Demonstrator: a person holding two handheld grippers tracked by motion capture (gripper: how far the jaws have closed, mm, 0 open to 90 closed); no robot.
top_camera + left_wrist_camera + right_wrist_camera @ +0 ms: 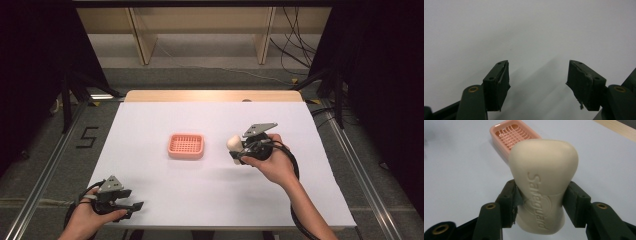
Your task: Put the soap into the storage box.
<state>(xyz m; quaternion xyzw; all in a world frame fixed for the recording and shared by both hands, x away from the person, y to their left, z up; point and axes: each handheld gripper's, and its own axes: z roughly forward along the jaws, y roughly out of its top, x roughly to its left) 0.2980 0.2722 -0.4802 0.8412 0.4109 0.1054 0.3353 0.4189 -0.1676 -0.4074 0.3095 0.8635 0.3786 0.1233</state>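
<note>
We see bare white table (165, 195) around our left gripper (131, 206); only the pink soap dish (186, 145) interrupts the open middle.

We see our right gripper (541, 202) clamping a cream soap bar (543, 182) at its narrow waist, raised above the white surface (461, 170), with a pink slatted soap dish (510, 135) lying beyond it.
</note>
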